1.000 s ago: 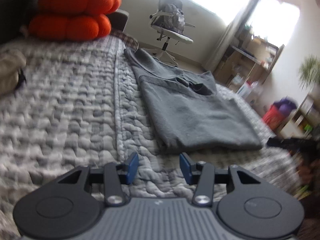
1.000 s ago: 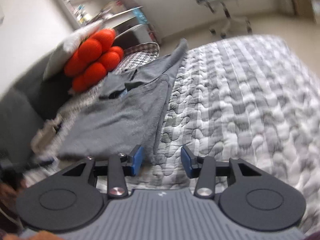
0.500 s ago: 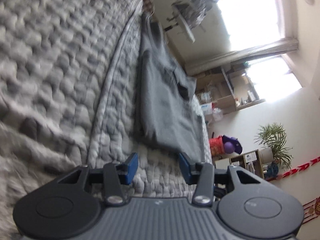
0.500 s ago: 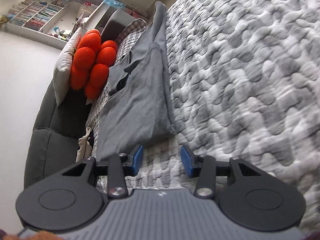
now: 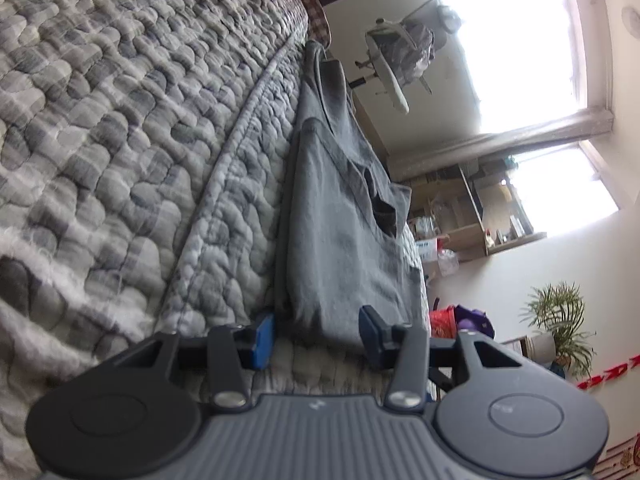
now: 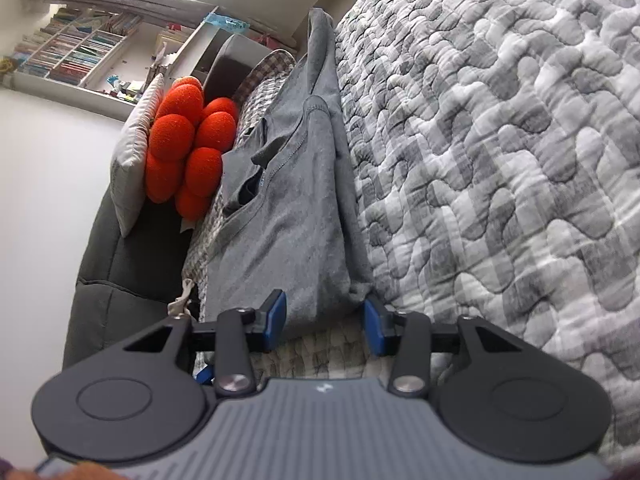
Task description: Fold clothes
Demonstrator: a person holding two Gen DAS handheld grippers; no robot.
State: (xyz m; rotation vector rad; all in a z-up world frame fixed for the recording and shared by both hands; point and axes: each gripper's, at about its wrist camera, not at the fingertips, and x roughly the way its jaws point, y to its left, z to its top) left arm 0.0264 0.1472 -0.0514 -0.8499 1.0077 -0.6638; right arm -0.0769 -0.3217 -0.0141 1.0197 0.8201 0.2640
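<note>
My left claw (image 5: pixel 316 334) is spread wide, its blue pads on either side of the near hem of the grey shirt (image 5: pixel 340 232), with nothing pinched between them. My right claw (image 6: pixel 325 326) is spread just as wide at the hem's other corner, where the cloth bunches into a small fold beside the right pad; whether either pad touches the fabric I cannot tell. The shirt (image 6: pixel 288 208) lies flat on the bed's grey quilted bedspread (image 5: pixel 120 128), folded lengthwise into a long narrow strip that runs away from me, a sleeve laid across its upper part and the collar opening showing dark further up. In the right wrist view the bedspread (image 6: pixel 500 120) stretches broad and bare to the right of the shirt. Beyond the shirt's far end sit an orange knobbly cushion (image 6: pixel 186 144) and a pale pillow (image 6: pixel 134 152) against a dark sofa back (image 6: pixel 108 272). Farther off, the left wrist view shows a white office chair (image 5: pixel 400 60), a bright window (image 5: pixel 520 32), cluttered shelves (image 5: pixel 472 216) and a potted plant (image 5: pixel 560 320).
</note>
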